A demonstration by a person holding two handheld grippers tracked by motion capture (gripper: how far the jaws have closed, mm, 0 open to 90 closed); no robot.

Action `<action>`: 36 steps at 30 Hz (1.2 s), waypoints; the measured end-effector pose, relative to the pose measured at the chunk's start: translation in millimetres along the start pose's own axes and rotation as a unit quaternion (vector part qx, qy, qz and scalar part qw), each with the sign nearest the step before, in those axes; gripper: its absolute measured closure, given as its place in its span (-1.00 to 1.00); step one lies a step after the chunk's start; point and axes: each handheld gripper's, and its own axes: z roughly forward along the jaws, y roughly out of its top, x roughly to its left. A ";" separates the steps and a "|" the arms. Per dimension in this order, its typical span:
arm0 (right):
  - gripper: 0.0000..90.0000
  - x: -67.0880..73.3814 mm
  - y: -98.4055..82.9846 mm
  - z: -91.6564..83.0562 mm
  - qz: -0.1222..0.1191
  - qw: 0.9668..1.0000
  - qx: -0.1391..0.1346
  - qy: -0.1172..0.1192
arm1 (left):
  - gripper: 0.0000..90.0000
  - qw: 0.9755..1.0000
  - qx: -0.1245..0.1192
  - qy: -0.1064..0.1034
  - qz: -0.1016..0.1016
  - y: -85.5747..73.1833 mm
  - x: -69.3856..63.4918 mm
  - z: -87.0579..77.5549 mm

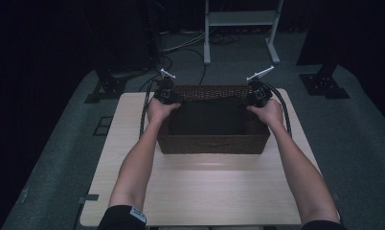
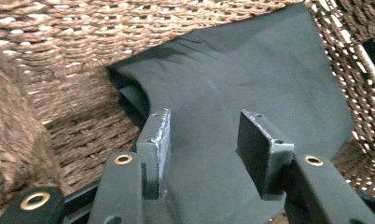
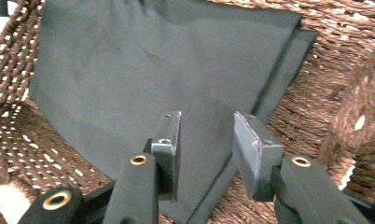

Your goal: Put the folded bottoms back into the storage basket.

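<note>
A dark brown woven basket stands on the far half of the table, and a folded dark cloth lies flat on its bottom. My left gripper hangs at the basket's far left corner and my right gripper at the far right corner. In the left gripper view the jaws of the left gripper stand apart just above the cloth, near the wicker wall. The right gripper is open too, its pads clear of the cloth, whose folded edge lies against the weave.
The light wooden table has bare surface between the basket and the person's side. Behind it stand a white metal frame, dark stand feet and cables on grey carpet.
</note>
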 end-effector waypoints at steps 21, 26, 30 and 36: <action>0.31 3.6 -25.8 -23.8 -0.003 0.999 -0.041 0.035 | 0.11 0.999 -0.015 -0.023 0.040 -12.0 -34.0 -13.1; 0.28 5.5 -34.3 -29.4 -0.007 0.998 -0.046 0.038 | 0.07 0.998 -0.021 -0.028 0.046 -18.3 -40.2 -17.0; 0.25 7.3 -40.7 -33.3 -0.013 0.998 -0.049 0.040 | 0.03 0.998 -0.024 -0.034 0.051 -22.5 -44.2 -20.6; 0.21 9.5 -47.9 -40.8 -0.016 0.997 -0.054 0.043 | -0.05 0.997 -0.035 -0.041 0.056 -30.3 -47.5 -29.3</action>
